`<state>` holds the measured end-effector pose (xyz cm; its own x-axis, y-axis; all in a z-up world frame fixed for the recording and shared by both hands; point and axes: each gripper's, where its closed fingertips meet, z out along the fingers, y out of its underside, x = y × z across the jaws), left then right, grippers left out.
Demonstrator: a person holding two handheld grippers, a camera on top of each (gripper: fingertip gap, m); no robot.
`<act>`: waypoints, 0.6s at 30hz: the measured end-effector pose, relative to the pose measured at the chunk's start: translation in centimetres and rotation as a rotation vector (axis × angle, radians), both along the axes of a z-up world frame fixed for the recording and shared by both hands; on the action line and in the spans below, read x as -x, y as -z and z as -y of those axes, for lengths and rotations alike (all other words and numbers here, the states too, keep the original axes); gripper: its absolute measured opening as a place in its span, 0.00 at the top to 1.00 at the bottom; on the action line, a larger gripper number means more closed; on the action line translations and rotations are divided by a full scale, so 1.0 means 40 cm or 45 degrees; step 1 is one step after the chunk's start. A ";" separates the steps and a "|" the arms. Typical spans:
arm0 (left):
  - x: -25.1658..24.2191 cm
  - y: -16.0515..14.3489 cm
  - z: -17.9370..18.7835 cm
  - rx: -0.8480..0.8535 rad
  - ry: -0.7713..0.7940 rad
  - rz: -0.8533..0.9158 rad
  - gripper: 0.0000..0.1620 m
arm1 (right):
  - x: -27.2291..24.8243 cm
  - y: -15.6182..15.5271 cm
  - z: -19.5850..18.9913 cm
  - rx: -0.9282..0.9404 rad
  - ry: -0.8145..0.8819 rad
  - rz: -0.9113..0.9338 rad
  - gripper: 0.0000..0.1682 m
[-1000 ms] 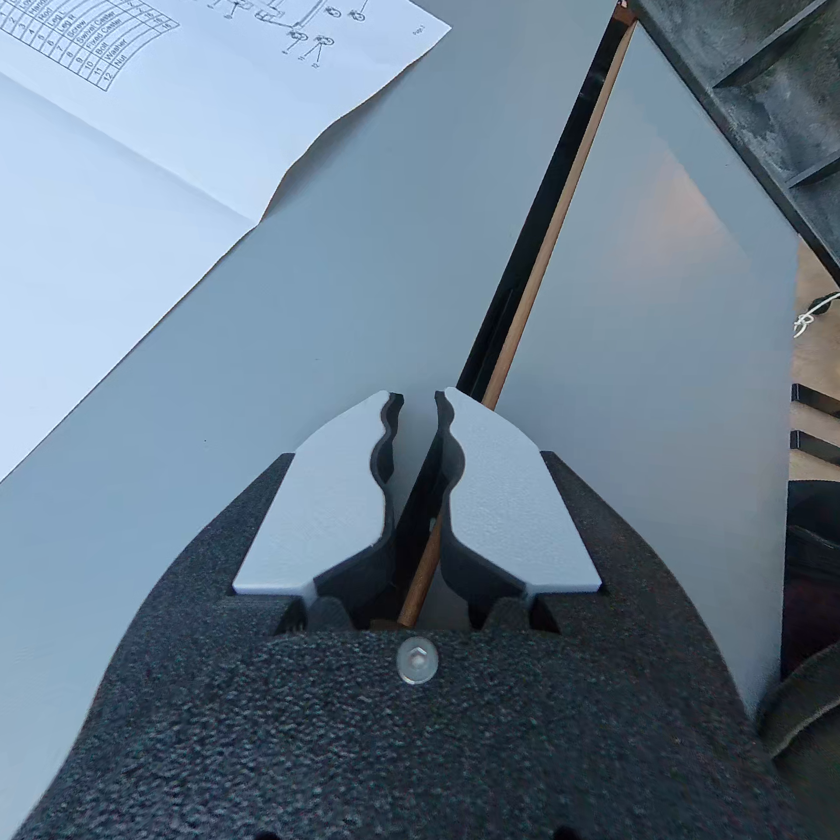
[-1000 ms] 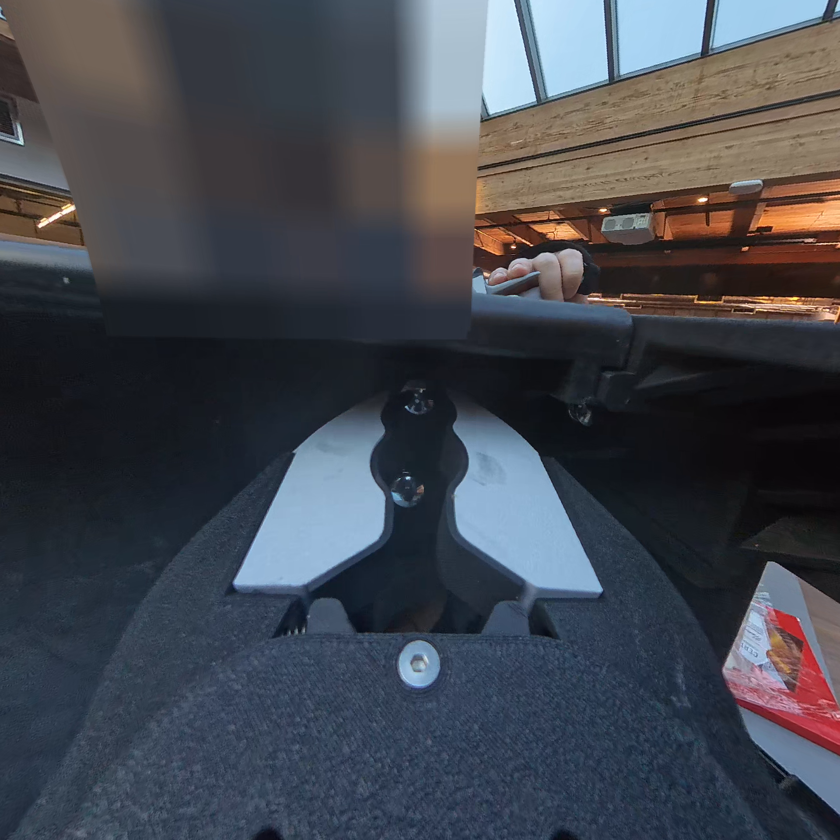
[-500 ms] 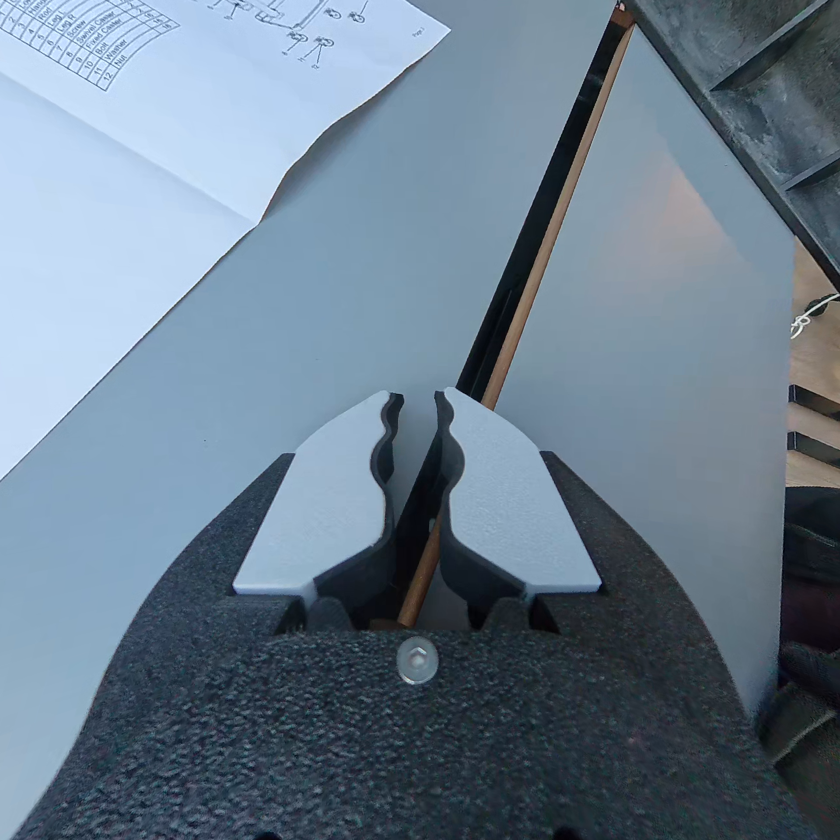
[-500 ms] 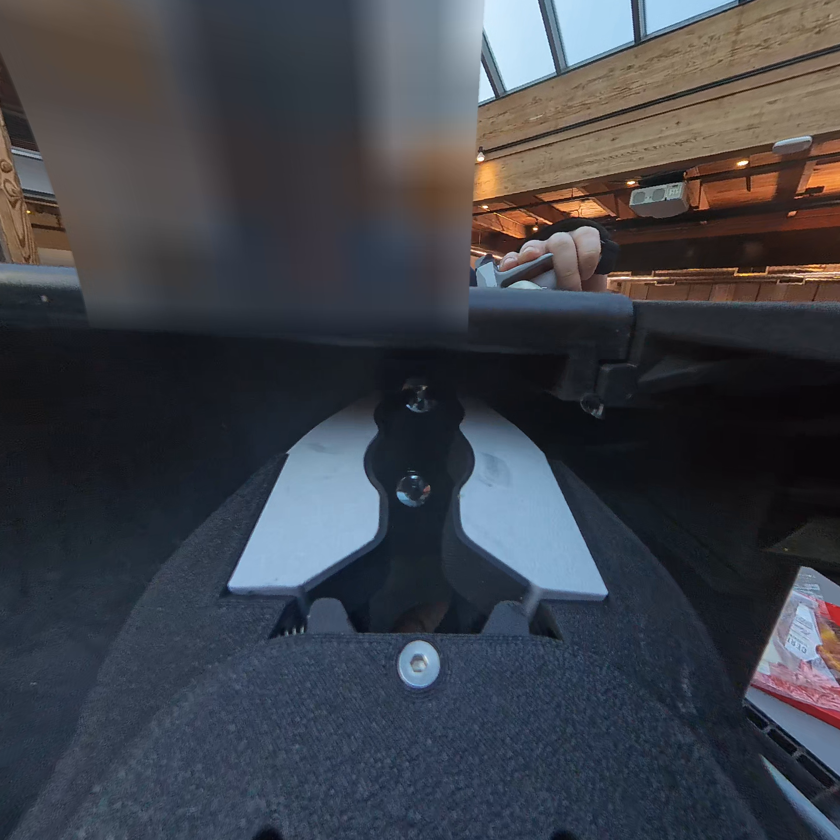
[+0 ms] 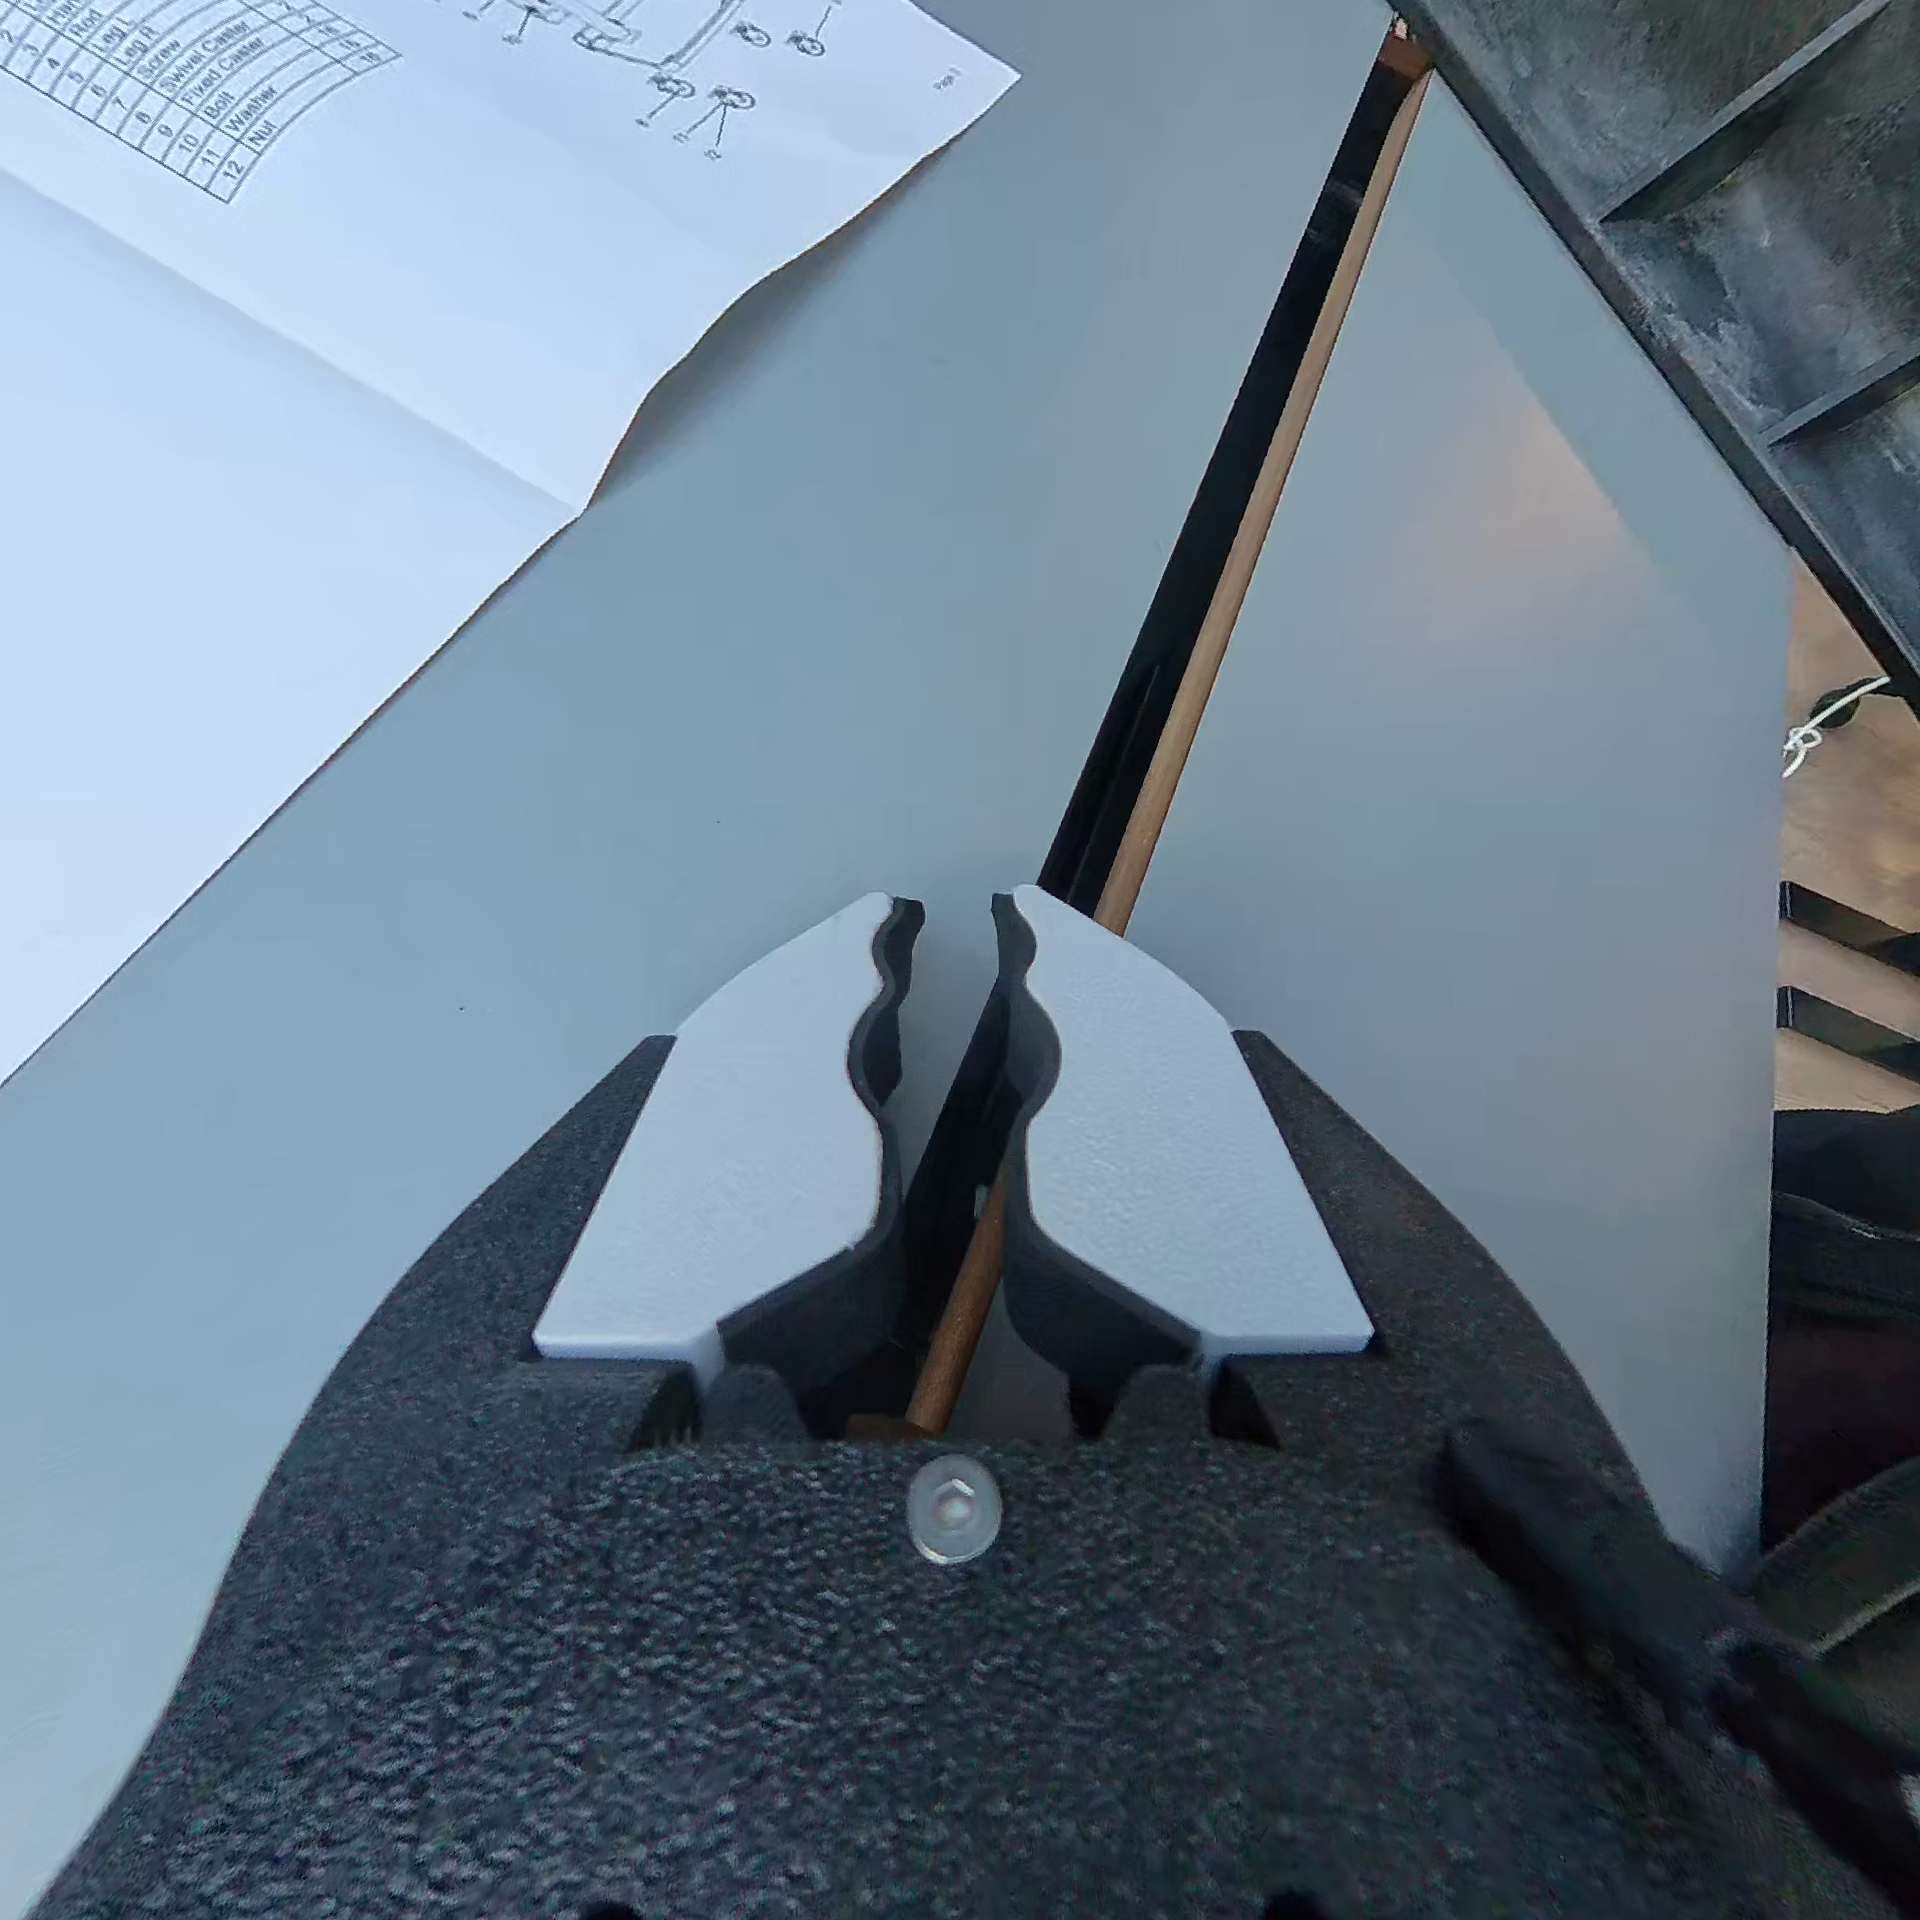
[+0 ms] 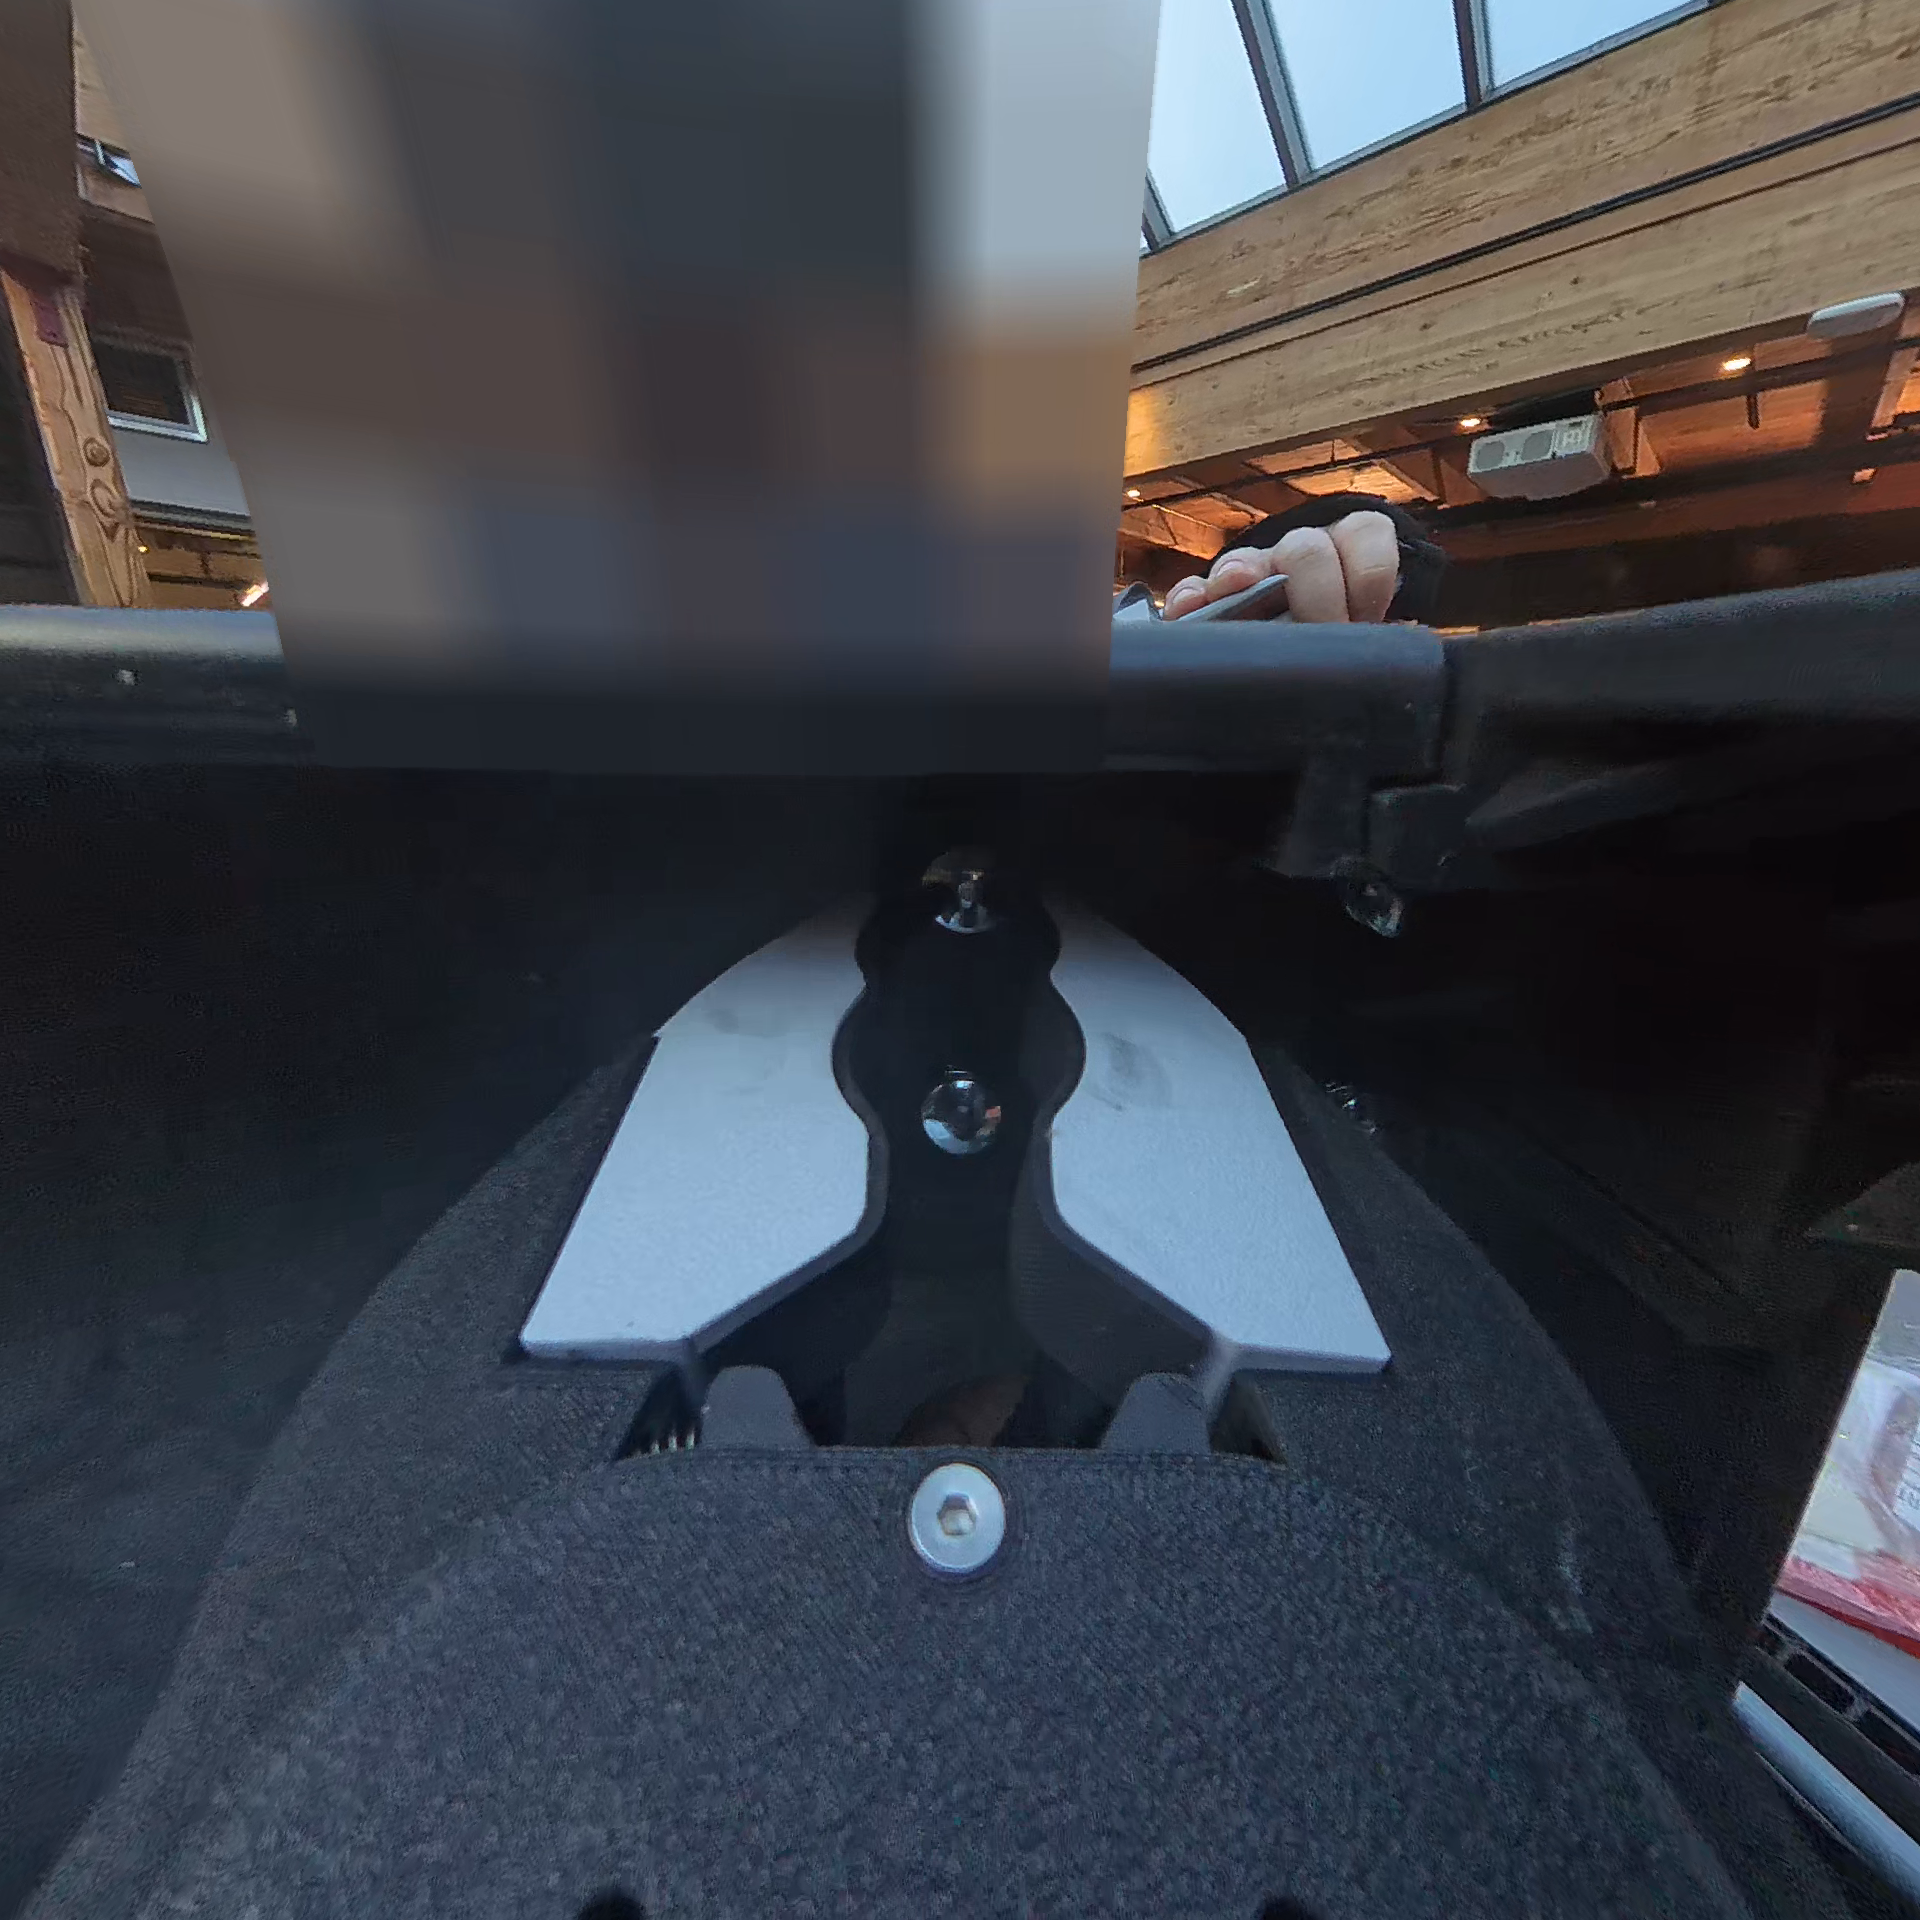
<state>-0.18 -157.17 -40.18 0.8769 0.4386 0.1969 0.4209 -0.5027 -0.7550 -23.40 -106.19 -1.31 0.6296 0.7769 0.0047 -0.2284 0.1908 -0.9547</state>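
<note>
Item one: my left gripper (image 5: 956,925), jaws nearly closed with a narrow gap, grips nothing; a thin brown wooden strip (image 5: 1236,582) edging a pale grey upright panel (image 5: 1455,779) runs between its fingers toward 1 o'clock. A white printed paper sheet (image 5: 395,208) lies at 10 o'clock on the grey tabletop (image 5: 727,675).

Item two: my right gripper (image 6: 961,935), jaws parted, frames a shiny round-headed metal bolt (image 6: 958,1115) in a black part; contact I cannot tell. A second bolt (image 6: 961,899) sits at 12 o'clock by its tips.

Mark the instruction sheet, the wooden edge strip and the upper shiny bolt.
instruction sheet (image 5: 436,270), left wrist view, on its printed page.
wooden edge strip (image 5: 1236,582), left wrist view, mid-length.
upper shiny bolt (image 6: 962,902), right wrist view, on its head.
</note>
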 end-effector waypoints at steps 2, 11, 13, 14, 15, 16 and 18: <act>0.000 0.000 0.000 -0.001 -0.001 0.001 0.90 | -0.001 0.003 0.003 -0.011 -0.020 0.006 0.84; 0.000 0.001 0.000 0.000 0.001 0.000 0.90 | -0.005 0.004 -0.015 -0.026 0.014 0.039 0.87; 0.000 0.000 -0.001 0.000 0.002 0.000 0.90 | -0.003 0.002 -0.013 -0.027 0.009 0.044 0.88; 0.000 0.000 0.000 -0.001 0.002 0.001 0.90 | 0.000 0.001 -0.013 -0.028 0.014 0.048 0.89; 0.000 0.000 0.000 -0.002 0.001 0.001 0.90 | 0.004 0.001 -0.013 -0.023 0.013 0.048 0.88; 0.001 0.000 0.000 -0.002 0.001 0.002 0.90 | 0.003 0.001 -0.014 -0.013 0.005 0.045 0.89; 0.001 0.000 -0.001 -0.002 0.001 0.001 0.91 | 0.008 -0.001 -0.018 0.005 -0.008 0.037 0.88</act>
<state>-0.22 -157.14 -40.17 0.8770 0.4378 0.1981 0.4213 -0.5021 -0.7553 -23.73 -105.49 -1.26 0.6245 0.7808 0.0198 -0.2014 0.1854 -0.9618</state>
